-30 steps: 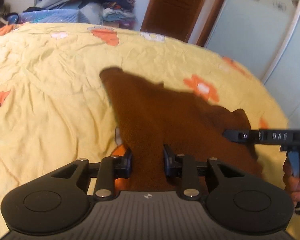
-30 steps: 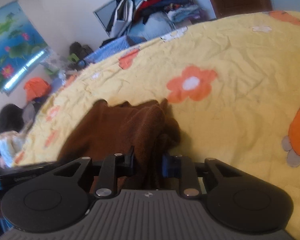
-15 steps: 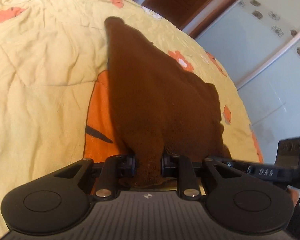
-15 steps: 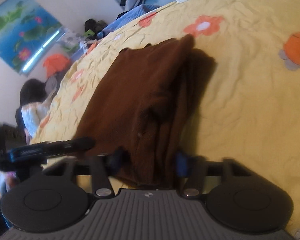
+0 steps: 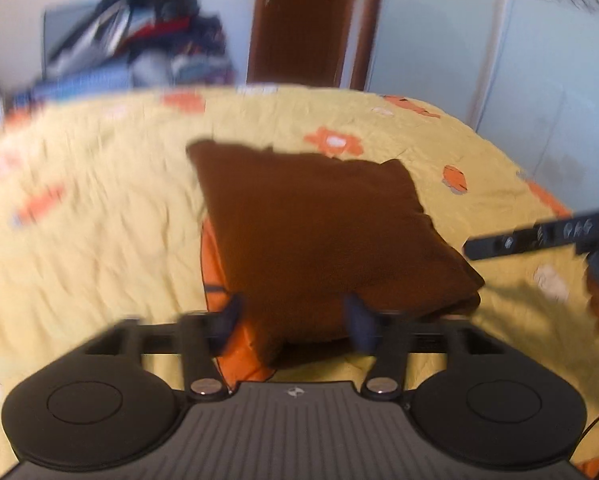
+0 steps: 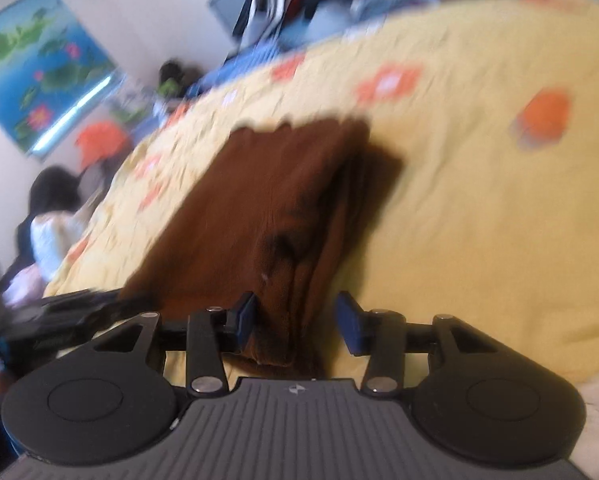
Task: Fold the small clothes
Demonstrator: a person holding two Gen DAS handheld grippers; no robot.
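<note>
1. Both grippers have let go since a second ago: then each was clamped on an edge of the brown garment [image 5: 315,232], and now it lies folded on the yellow bedspread [image 5: 99,248], the jaws of both having just been opening.
2. One garment, folded to a rough rectangle, sits near the middle of the bed, its near edge just ahead of the two grippers.
3. At the left, the left gripper [image 5: 295,320] has its jaws wide apart; the near corner of the garment lies between them but the pads do not press on it.
4. To its right, the right gripper [image 6: 295,320] has its jaws apart too; the garment's thick folded edge lies between them, just beside the left pad and clear of the right one.
5. Far beyond the bed, one pile of clothes [image 5: 139,52] is heaped by the wall, left of one brown door [image 5: 303,20].
6. In the right wrist view, one picture of lotus flowers [image 6: 39,68] hangs on the far left wall, and a person [image 6: 55,220] sits below it.
</note>
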